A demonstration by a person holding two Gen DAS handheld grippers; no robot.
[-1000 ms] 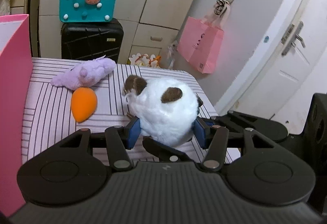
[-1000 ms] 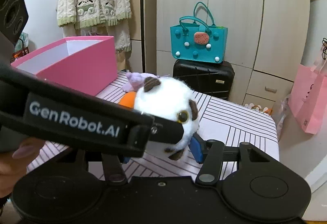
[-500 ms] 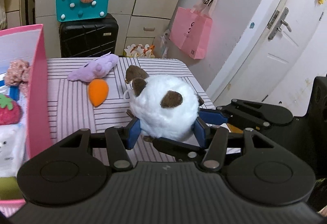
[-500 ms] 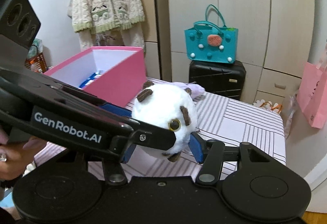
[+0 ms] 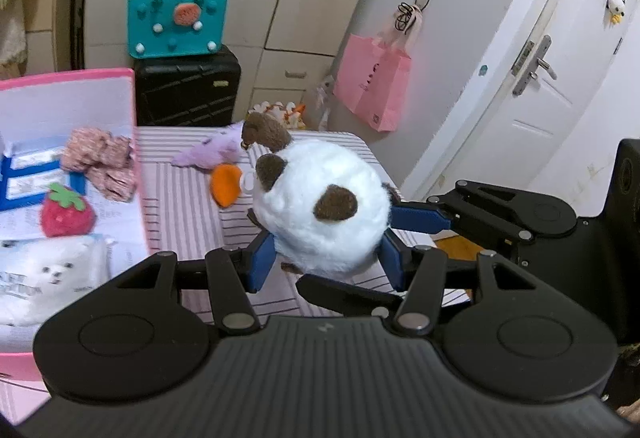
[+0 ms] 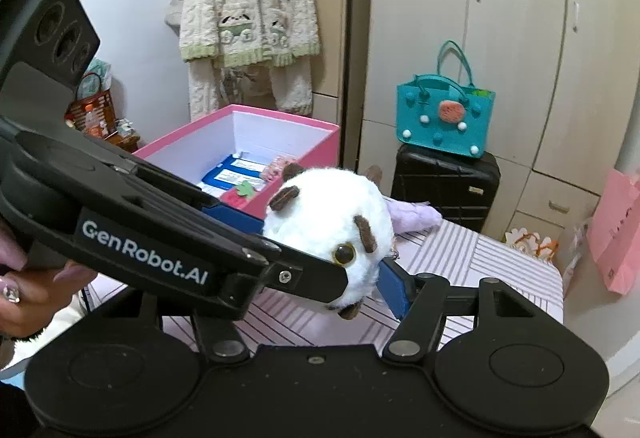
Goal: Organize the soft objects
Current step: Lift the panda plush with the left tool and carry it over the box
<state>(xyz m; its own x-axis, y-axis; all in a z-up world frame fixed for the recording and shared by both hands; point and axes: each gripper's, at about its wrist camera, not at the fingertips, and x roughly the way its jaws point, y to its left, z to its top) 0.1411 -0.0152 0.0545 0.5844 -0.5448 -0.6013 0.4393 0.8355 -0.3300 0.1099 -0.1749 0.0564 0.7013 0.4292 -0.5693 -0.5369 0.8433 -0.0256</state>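
A round white plush toy with brown patches (image 5: 324, 214) hangs above the striped table, held from two sides. My left gripper (image 5: 326, 264) is shut on it, blue pads against both flanks. My right gripper (image 6: 320, 278) is also shut on it (image 6: 332, 222); its left finger is hidden behind the left gripper's body. The open pink box (image 5: 132, 106) stands at the left, holding a strawberry plush (image 5: 66, 214), a pink knit item (image 5: 102, 162) and a white plush (image 5: 48, 270). A purple plush (image 5: 210, 154) and an orange plush (image 5: 225, 184) lie on the table behind.
A black suitcase (image 5: 186, 90) with a teal bag (image 5: 176, 22) on top stands behind the table. A pink paper bag (image 5: 374, 82) hangs at the right by a white door. A knit cardigan (image 6: 248, 10) hangs on the wall.
Both grippers have lifted the white plush higher and carried it left toward the pink box, whose inside now shows. Both stay shut on the plush.
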